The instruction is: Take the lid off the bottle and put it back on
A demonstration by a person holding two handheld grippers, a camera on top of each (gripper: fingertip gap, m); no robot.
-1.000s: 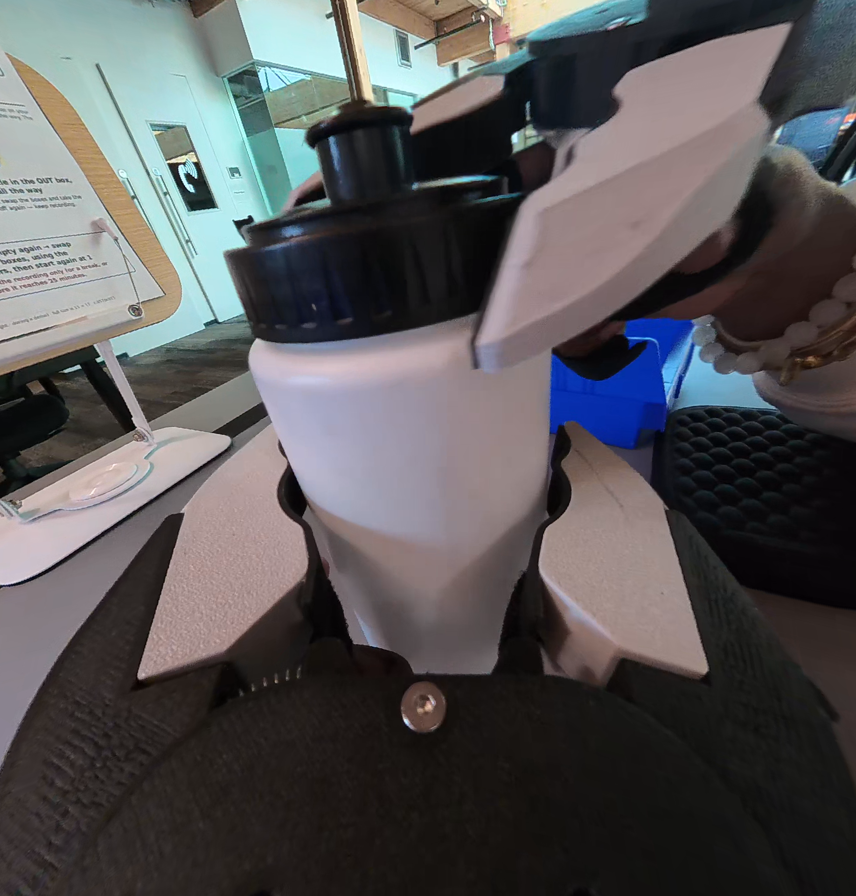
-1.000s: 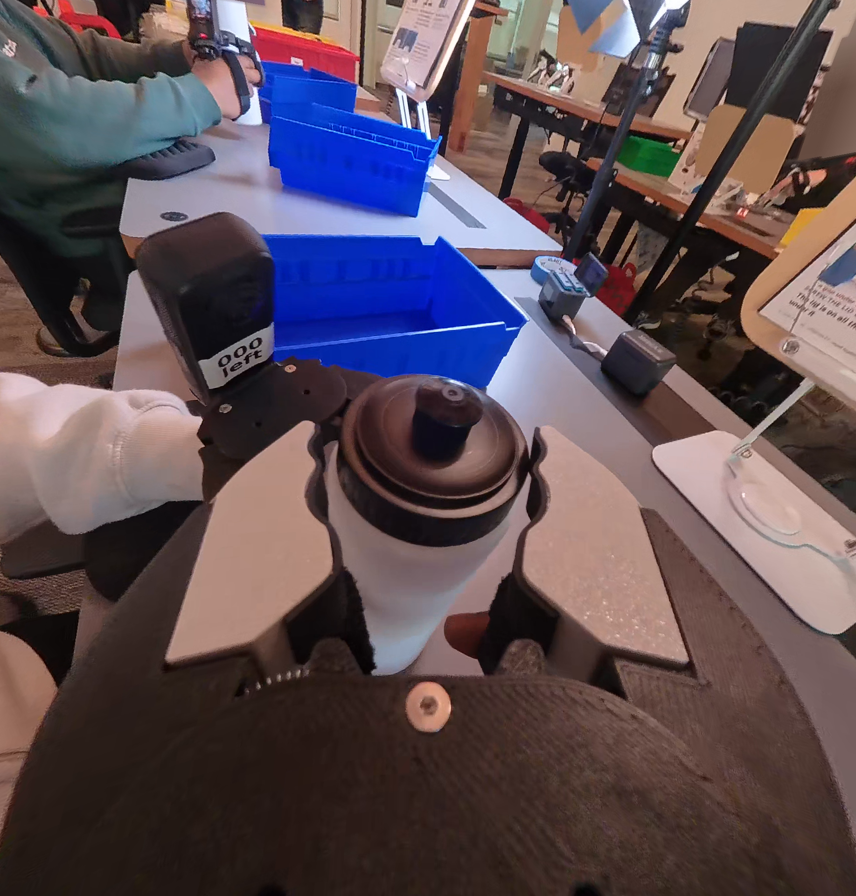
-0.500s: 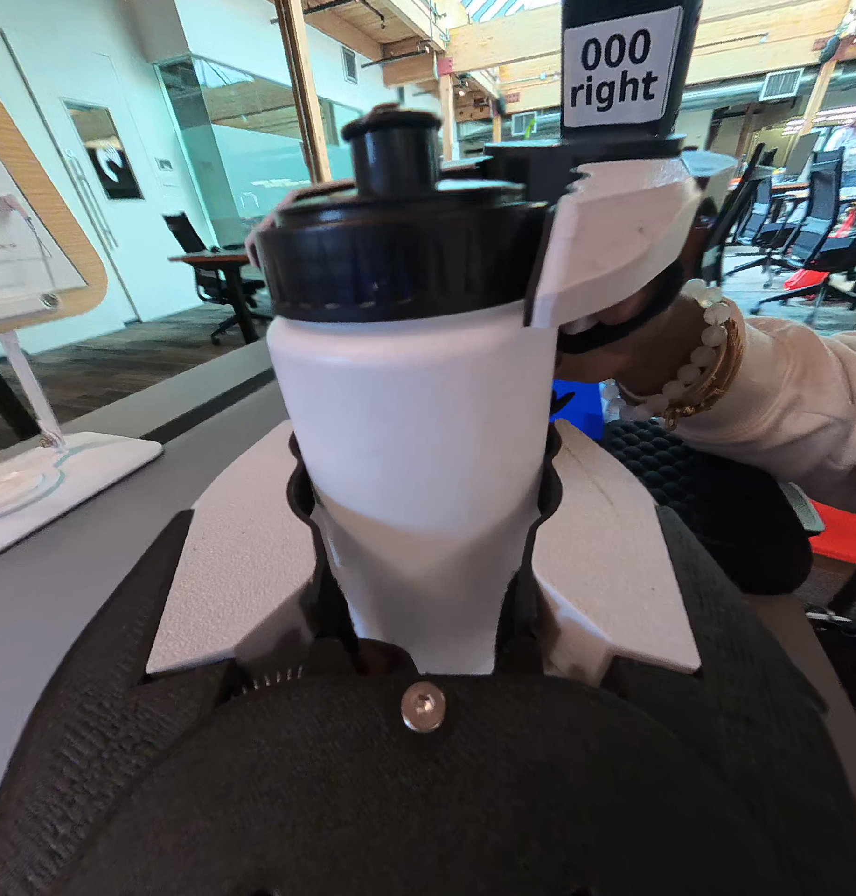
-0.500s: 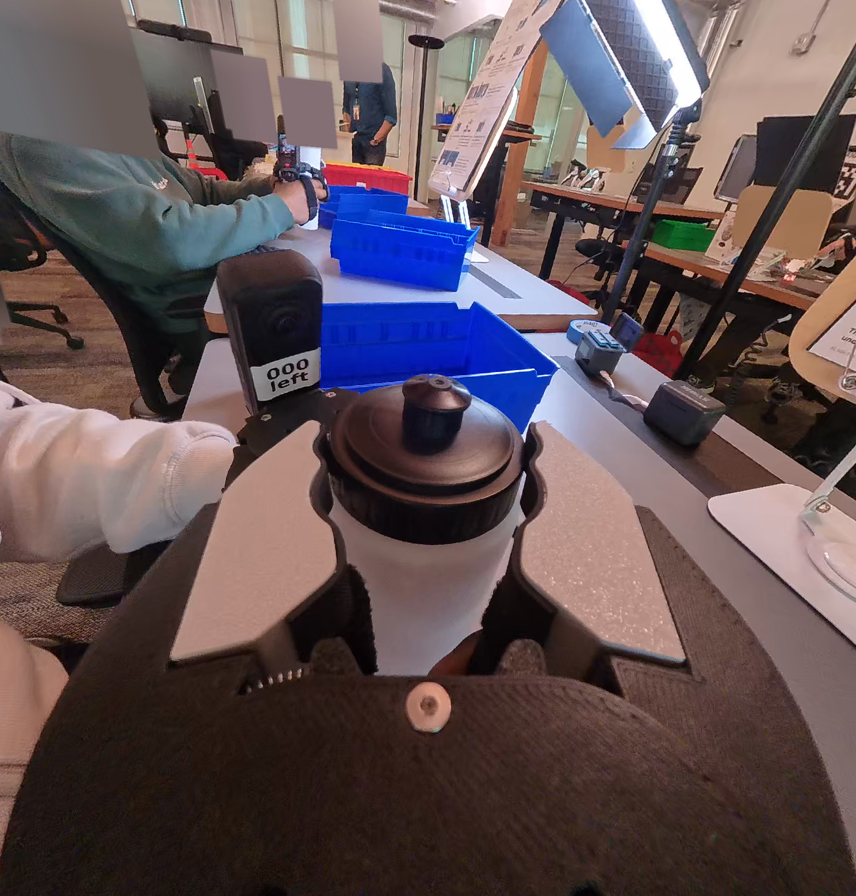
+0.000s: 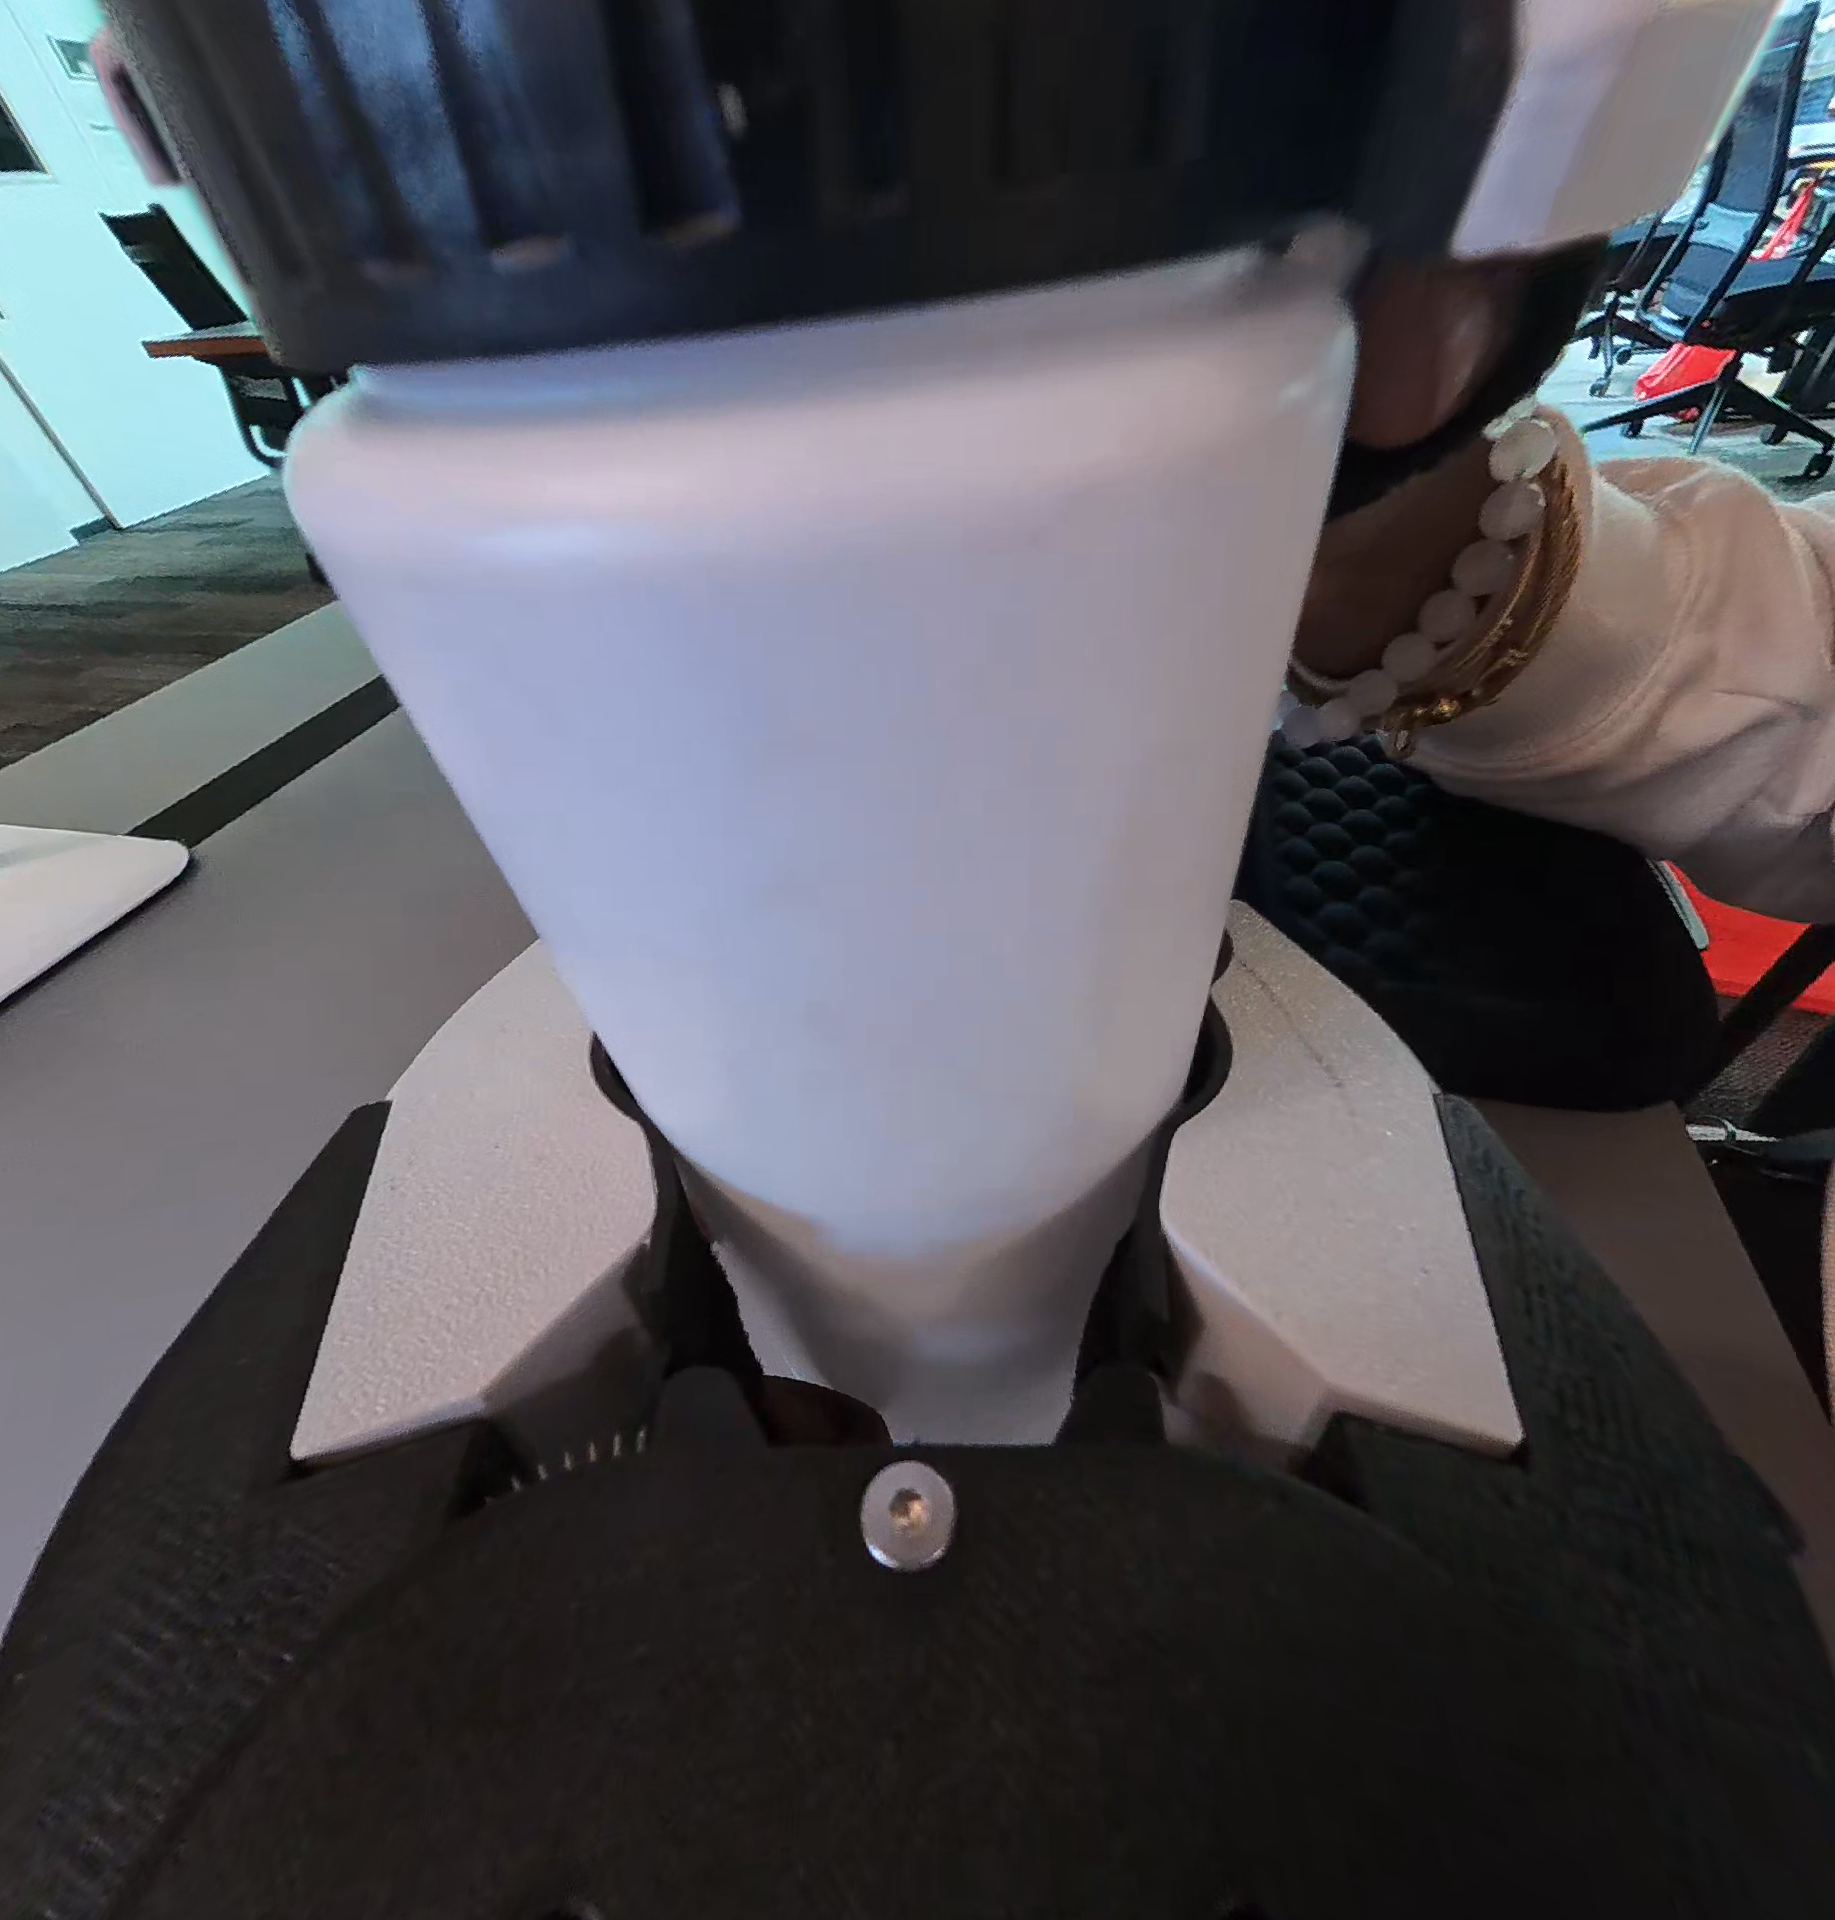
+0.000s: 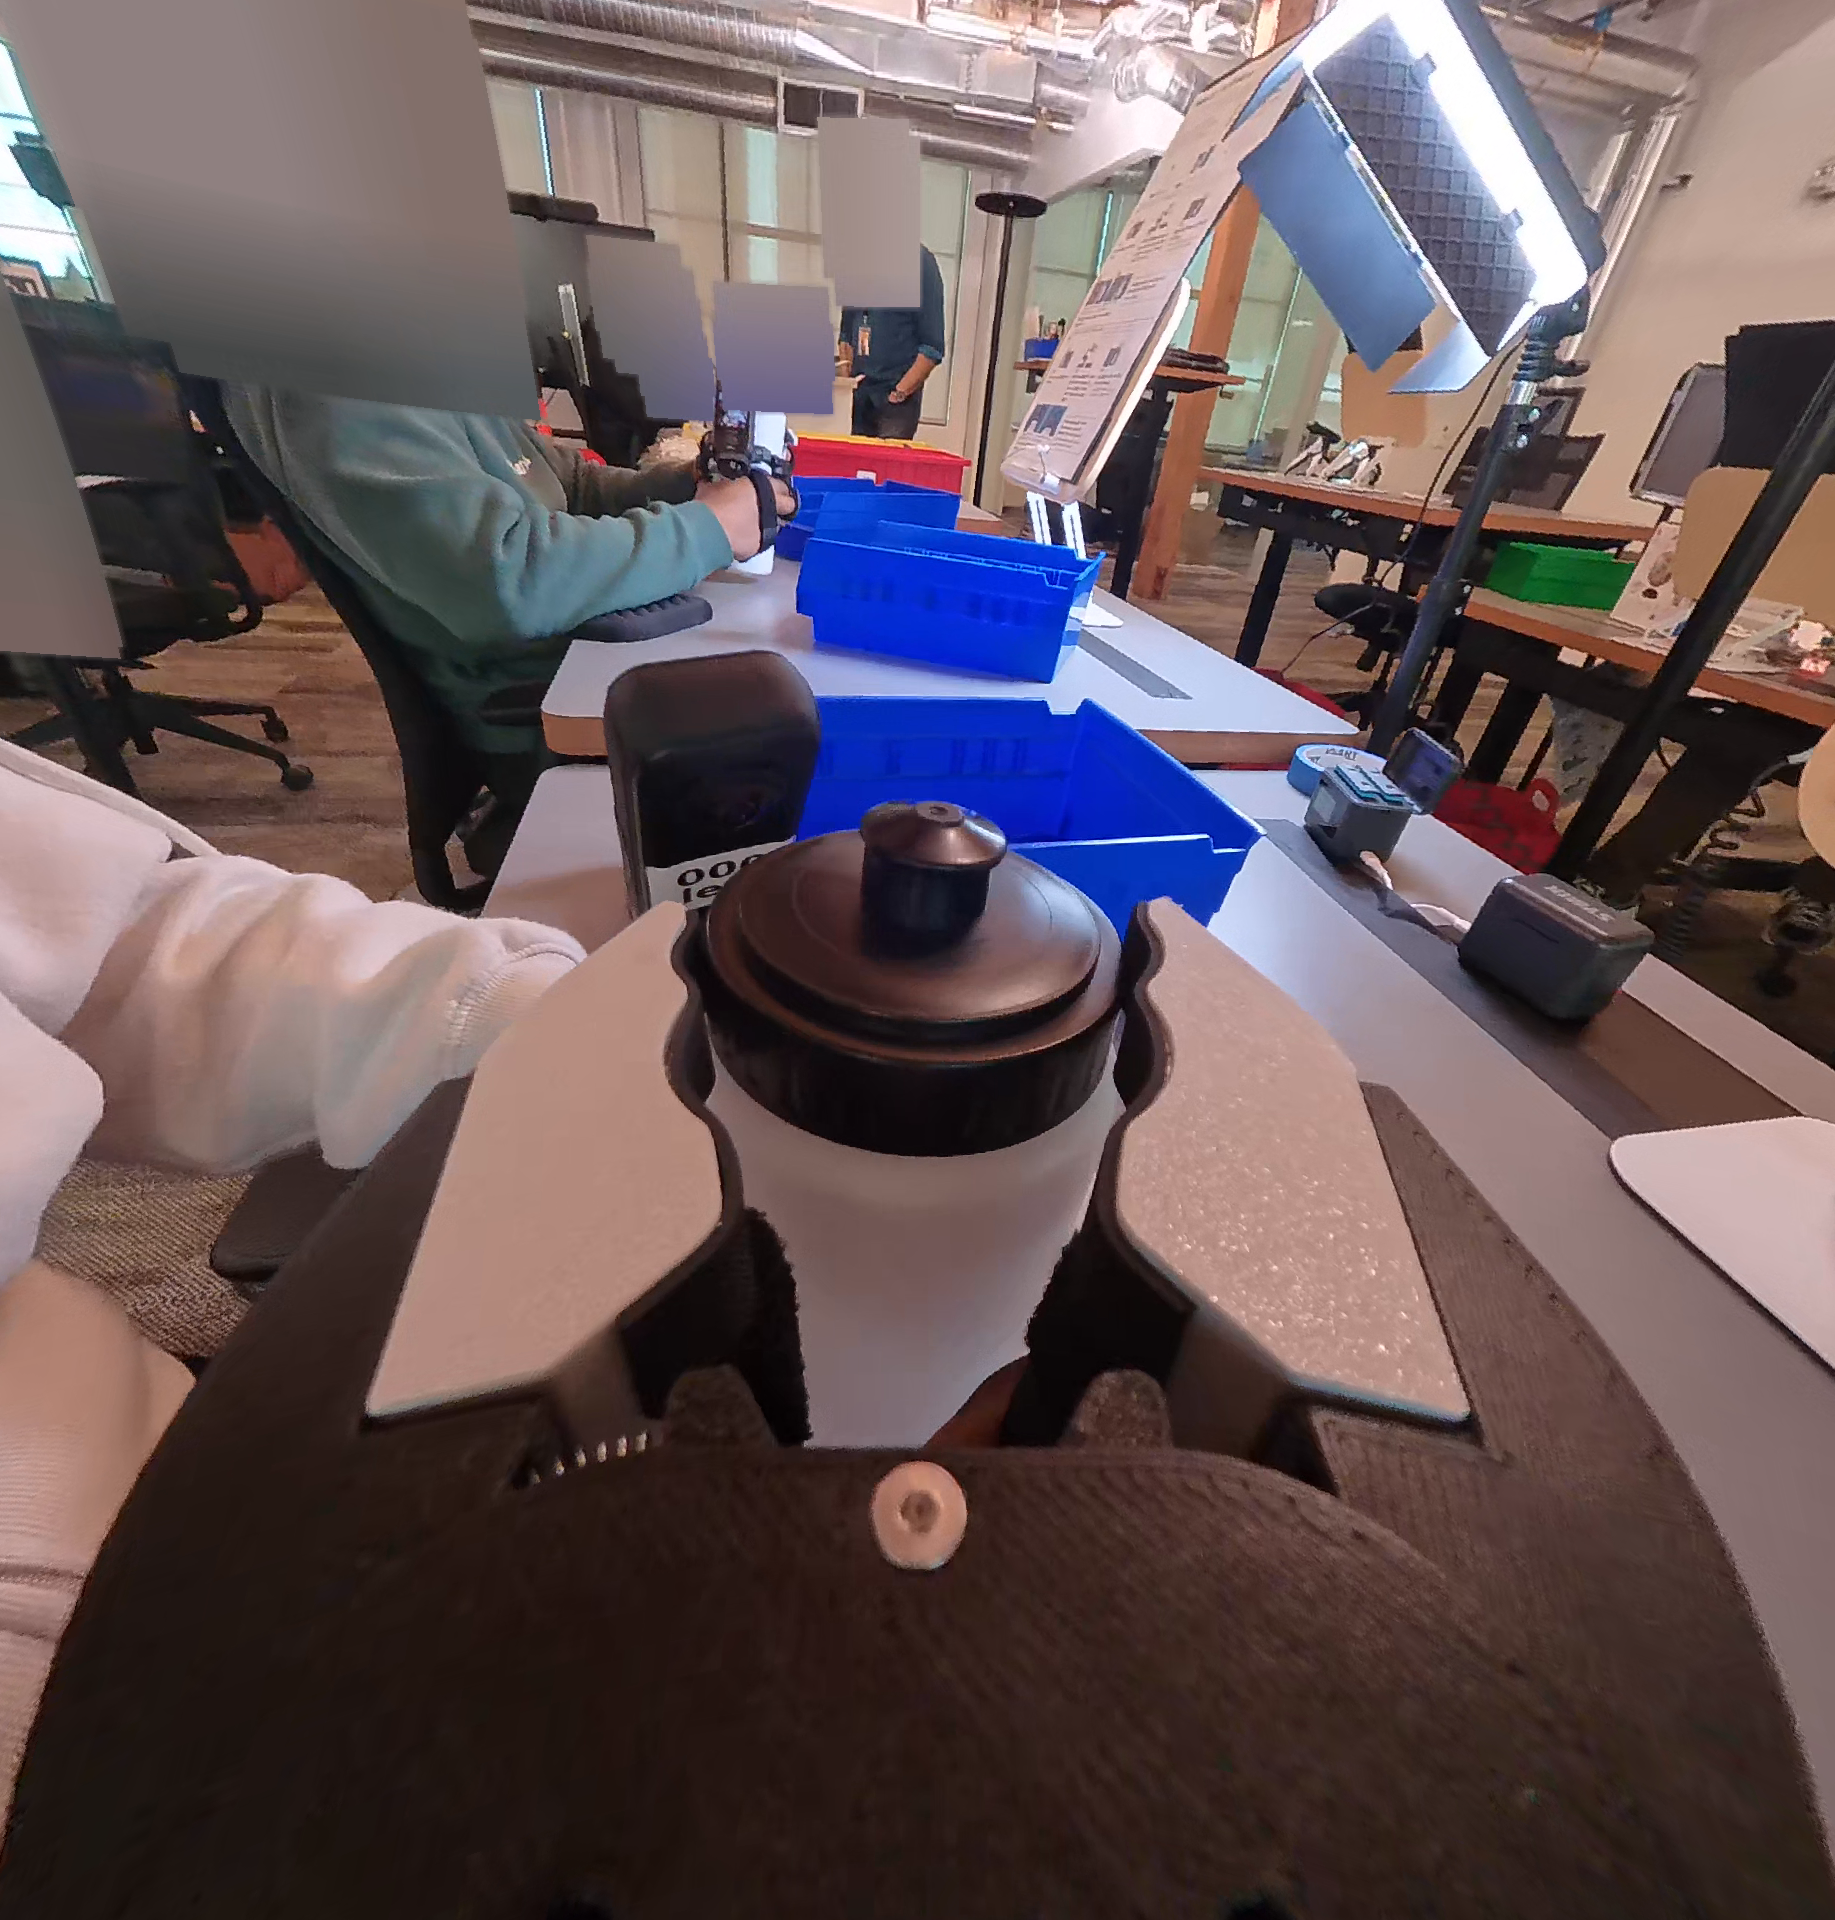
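Here the grey table [image 6: 1578, 1174] carries everything, its long surface running away from the camera in the right wrist view. On its far part sits an open blue bin [image 6: 1089, 810], and behind that, on a second table, another blue bin [image 6: 944, 603] lies near a seated person in a green top [image 6: 477, 530]. Along the table's right edge lie the white base of a stand [image 6: 1754, 1226], a small dark grey box [image 6: 1552, 951] and a roll of blue tape [image 6: 1323, 764].

The white bottle [image 5: 819, 727] stands upright between the two tools, near the table's near edge. The left gripper [image 5: 908, 1049] is clamped on the bottle's lower body, its pale fingers [image 5: 497, 1226] pressed to either side. The view is blurred around the top of the bottle.

The black ribbed lid [image 6: 908, 997] is on the bottle's neck, its spout [image 6: 928, 868] pointing up. The right gripper [image 6: 908, 1023] is closed around this lid, the notched inner edges of its fingers [image 6: 1256, 1195] touching the rim on both sides. From the left wrist view the lid [image 5: 788, 145] fills the top edge.

A hand [image 5: 1412, 499] with a bead bracelet [image 5: 1464, 603] and a white sleeve [image 5: 1723, 686] shows at the right of that view, over a black padded rest [image 5: 1464, 935].
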